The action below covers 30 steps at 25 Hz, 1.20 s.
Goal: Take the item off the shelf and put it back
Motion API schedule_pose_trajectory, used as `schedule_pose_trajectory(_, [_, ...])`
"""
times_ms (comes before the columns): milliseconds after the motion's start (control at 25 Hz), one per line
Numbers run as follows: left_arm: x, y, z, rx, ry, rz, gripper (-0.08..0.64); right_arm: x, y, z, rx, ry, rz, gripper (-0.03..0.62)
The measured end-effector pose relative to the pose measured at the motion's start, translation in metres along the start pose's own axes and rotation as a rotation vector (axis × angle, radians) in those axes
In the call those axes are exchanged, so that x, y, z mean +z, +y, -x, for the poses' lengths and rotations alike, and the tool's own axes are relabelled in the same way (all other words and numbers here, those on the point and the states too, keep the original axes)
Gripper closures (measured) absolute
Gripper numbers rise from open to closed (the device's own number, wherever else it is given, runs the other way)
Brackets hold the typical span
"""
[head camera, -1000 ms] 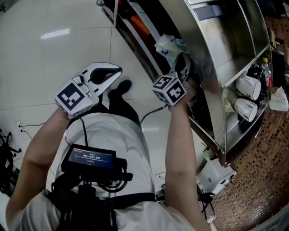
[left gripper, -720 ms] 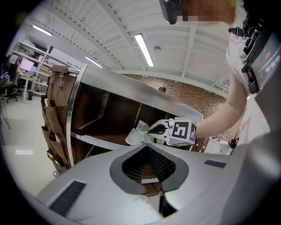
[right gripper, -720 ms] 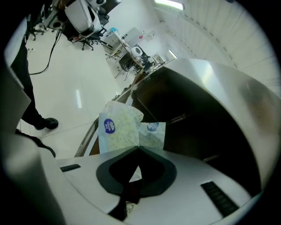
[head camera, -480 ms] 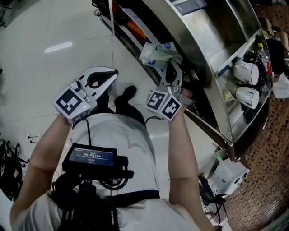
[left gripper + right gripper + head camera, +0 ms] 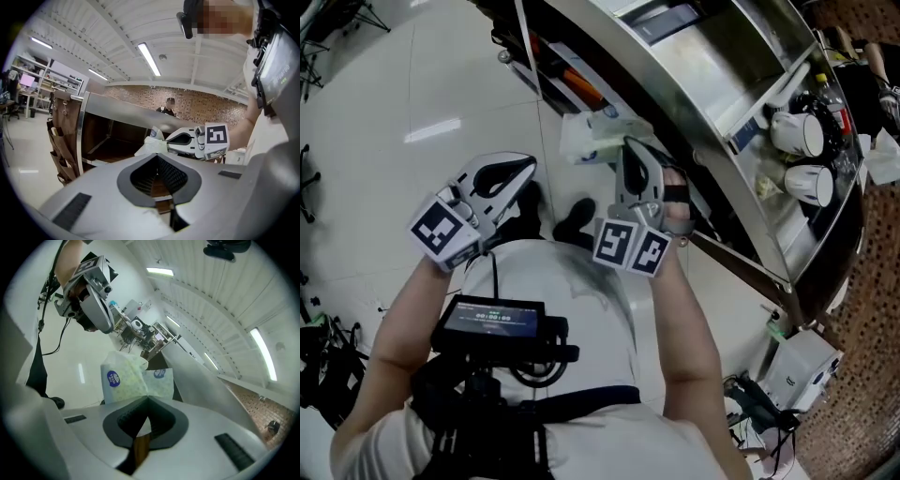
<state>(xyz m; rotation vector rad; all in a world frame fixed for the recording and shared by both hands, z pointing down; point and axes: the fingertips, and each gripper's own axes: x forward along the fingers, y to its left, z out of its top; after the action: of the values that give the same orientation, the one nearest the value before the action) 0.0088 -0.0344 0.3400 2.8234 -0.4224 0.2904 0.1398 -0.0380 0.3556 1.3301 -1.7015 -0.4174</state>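
Observation:
A soft pale-green tissue pack (image 5: 589,139) with round blue labels hangs pinched at its edge in my right gripper (image 5: 622,150), just out in front of the steel shelf unit (image 5: 703,89). In the right gripper view the pack (image 5: 133,378) sticks up from the shut tips of that gripper (image 5: 146,400). My left gripper (image 5: 521,170) is held to the left of it over the white floor, shut with nothing in it. The left gripper view shows its closed tips (image 5: 157,156), with the right gripper (image 5: 187,139) and the pack (image 5: 152,145) beyond.
Two white cups (image 5: 797,136) lie on their sides on a shelf at the right, dark bottles behind them. Orange items (image 5: 581,80) sit low in the unit. A brown hanging organiser (image 5: 63,136) is at the shelf's end. A white box (image 5: 802,370) and cables lie on the floor.
My right gripper has drawn back from the shelf with the tissue pack, moving left and toward the person. The left gripper has stayed about where it was.

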Motion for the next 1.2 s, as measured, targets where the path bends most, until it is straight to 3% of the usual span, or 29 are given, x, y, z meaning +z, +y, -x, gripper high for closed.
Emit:
schedule_pose_trajectory(320, [0.027,0.009,0.024,0.031,-0.019,-0.022,0.568,0.047,-0.029,0.02,-0.052,-0.114,-0.015,0.583])
schedule_pose_trajectory(560, [0.052,0.016,0.03,0.048,-0.083,-0.007,0.568,0.074,-0.05,0.032,-0.093,-0.205,-0.048,0.583])
schedule_pose_trajectory(920, [0.072,0.013,0.027,0.025,-0.111,-0.055,0.566,0.086,-0.064,0.044,-0.106,-0.28,-0.045,0.583])
schedule_pose_trajectory(1200, [0.079,0.001,0.022,-0.008,-0.101,-0.04,0.566,0.087,-0.061,0.045,-0.097,-0.29,-0.052,0.583])
